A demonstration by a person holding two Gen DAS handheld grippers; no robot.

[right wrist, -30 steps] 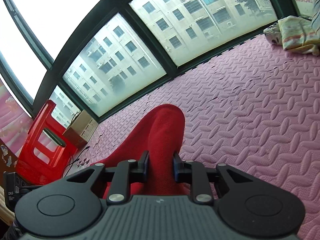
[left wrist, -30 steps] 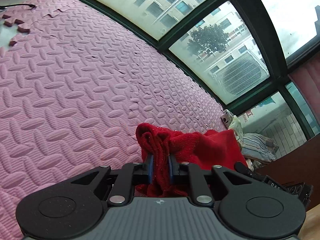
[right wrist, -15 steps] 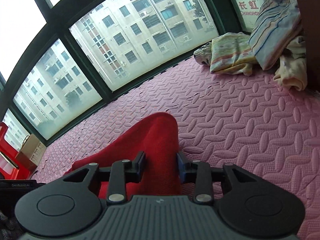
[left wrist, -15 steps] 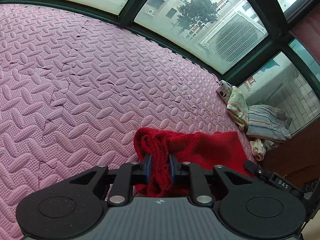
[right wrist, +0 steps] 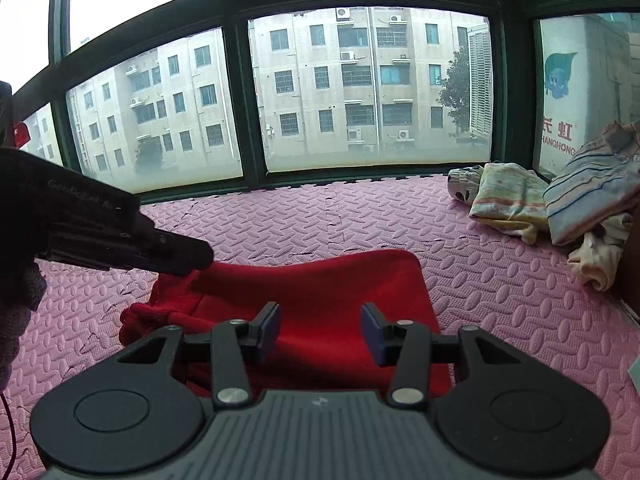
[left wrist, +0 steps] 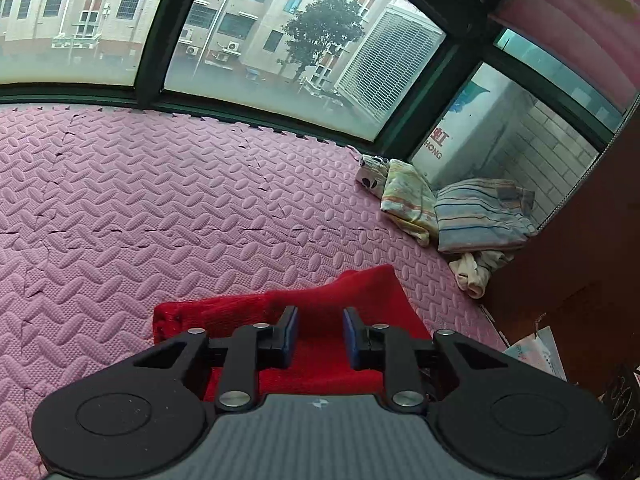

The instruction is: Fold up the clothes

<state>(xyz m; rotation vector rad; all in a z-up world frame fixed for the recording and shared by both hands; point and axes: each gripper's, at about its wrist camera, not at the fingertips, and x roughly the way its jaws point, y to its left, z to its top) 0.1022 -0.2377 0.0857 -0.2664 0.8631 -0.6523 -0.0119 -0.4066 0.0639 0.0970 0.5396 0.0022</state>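
Lying folded on the pink foam mat [left wrist: 160, 208], the red garment [left wrist: 320, 308] sits directly below both of your grippers, with its far edge raised in a soft ridge toward the window [right wrist: 360, 92]. Your left gripper [left wrist: 316, 334] hovers over the cloth with its blue-padded fingers [left wrist: 290, 334] spread a little apart; no fabric is pinched between them, the red surface simply showing through the gap. Your right gripper [right wrist: 320, 332] stands wider, its jaws opening at this moment, and the garment lies beneath them without being pressed by either pad. In the right wrist view the body of your left gripper reaches in from the left edge, its tip over the bunched left corner of the garment. A pile of striped and pale clothes [right wrist: 552, 200] rests well apart at the right, near a dark wooden cabinet [left wrist: 580, 280].
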